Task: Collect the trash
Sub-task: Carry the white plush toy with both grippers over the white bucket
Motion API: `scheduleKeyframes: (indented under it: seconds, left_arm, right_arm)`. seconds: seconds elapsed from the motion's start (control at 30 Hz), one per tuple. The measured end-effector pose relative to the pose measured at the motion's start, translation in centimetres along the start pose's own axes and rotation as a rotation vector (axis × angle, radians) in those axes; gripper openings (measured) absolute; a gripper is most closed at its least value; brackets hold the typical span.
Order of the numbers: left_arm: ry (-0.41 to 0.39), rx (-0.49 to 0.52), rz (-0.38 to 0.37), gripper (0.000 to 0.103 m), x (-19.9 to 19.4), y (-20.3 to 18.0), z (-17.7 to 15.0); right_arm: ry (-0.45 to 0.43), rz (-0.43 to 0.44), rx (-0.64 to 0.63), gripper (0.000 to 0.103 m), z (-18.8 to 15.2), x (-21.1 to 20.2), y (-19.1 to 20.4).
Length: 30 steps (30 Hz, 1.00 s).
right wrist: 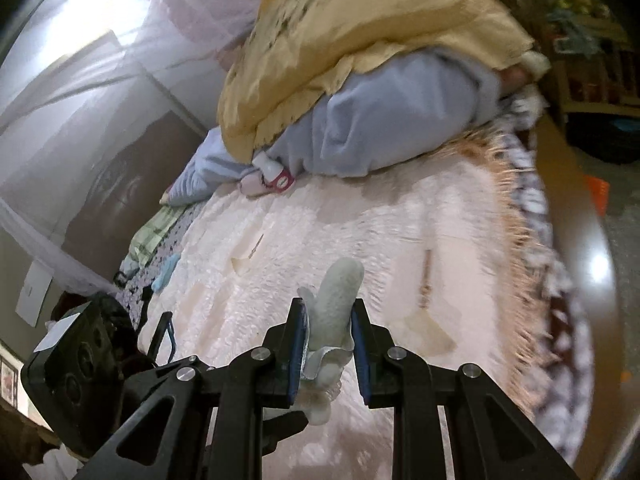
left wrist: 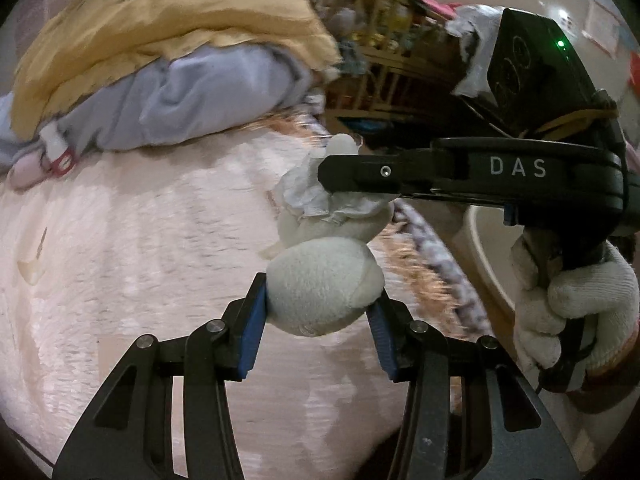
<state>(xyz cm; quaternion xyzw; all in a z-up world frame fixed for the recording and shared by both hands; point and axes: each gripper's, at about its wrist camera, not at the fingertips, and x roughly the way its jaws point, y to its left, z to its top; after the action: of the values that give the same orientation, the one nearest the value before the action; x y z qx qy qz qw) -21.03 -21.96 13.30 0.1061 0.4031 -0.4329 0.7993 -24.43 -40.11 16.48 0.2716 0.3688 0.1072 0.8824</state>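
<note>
A white plush toy (left wrist: pixel 320 280) with a frilly collar hangs above the pink bedspread (left wrist: pixel 140 280). My left gripper (left wrist: pixel 320 304) is shut on its round lower part. My right gripper (left wrist: pixel 352 176) comes in from the right in the left wrist view and is shut on the toy's upper part by the collar. In the right wrist view the right gripper (right wrist: pixel 329 340) clamps a white plush limb (right wrist: pixel 336 304) that sticks up between the blue pads. A small pale scrap (right wrist: pixel 242 264) lies on the bedspread (right wrist: pixel 340 220), and another flat pale piece (right wrist: pixel 428 332) lies to the right.
A yellow quilt (right wrist: pixel 360 32) over a grey-blue blanket (right wrist: pixel 380 128) is piled at the far side of the bed. A small pink and white item (right wrist: pixel 276 176) lies beside it. A wooden crib or shelf (left wrist: pixel 380 60) stands beyond the bed. The fringed bed edge (right wrist: pixel 520 260) runs on the right.
</note>
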Motion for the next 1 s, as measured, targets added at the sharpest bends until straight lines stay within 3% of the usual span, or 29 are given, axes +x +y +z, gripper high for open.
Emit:
scheduleKeyframes:
  seconds: [0.53, 1.0]
  left_arm:
    - [0.008, 0.141, -0.081, 0.045, 0.9, -10.4, 0.9]
    - [0.044, 0.244, -0.151, 0.045, 3.8, -18.1, 1.5]
  right_arm:
    - [-0.132, -0.093, 0.065, 0.021, -3.5, -11.1, -4.6]
    - [-0.205, -0.178, 0.14, 0.021, -5.9, -17.6, -9.3]
